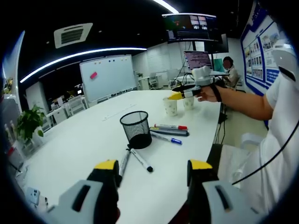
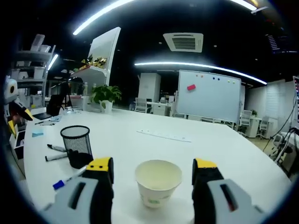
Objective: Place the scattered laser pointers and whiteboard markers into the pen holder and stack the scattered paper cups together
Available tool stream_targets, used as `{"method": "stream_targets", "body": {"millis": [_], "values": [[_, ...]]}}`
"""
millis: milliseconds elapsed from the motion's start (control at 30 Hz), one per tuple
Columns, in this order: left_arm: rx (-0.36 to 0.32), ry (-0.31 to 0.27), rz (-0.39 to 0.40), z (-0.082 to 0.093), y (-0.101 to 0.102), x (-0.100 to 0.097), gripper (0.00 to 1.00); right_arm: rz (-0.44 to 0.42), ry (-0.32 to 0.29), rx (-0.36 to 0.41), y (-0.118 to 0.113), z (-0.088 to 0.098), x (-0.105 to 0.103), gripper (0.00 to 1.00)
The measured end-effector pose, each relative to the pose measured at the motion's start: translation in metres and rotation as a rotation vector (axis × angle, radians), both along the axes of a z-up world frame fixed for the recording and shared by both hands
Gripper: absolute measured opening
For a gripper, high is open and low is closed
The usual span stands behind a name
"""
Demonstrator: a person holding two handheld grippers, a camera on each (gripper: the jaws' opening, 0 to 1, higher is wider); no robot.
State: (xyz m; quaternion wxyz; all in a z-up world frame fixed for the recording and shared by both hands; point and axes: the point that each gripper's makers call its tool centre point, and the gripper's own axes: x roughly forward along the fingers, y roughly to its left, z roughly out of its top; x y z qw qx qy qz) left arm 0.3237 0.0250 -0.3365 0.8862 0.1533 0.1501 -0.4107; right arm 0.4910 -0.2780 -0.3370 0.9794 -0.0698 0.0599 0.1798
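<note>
Left gripper (image 1: 152, 170) was spread wide above the white worktop (image 1: 74, 140), near the black mesh pen holder (image 1: 136, 129) and scattered markers (image 1: 141, 160). Right gripper (image 2: 153, 173) was parted, straddling a white paper cup (image 2: 158, 181) without touching it. No print legible on either.

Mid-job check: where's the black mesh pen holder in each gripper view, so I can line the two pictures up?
Left gripper view: the pen holder stands just above centre on the white table, markers lying around its base.
Right gripper view: the pen holder sits at lower left, beyond the left jaw, left of the paper cup.
Shared landmark: the whiteboard with a pink patch, at the back of the room.
</note>
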Motion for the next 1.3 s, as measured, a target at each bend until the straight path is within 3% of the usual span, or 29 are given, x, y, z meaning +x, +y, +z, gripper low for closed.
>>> {"method": "stream_targets", "body": {"millis": [1300], "values": [[-0.003, 0.01, 0.005, -0.006, 0.005, 0.001, 0.6, -0.055, 0.05, 0.011, -0.015, -0.023, 0.013, 0.6]]}}
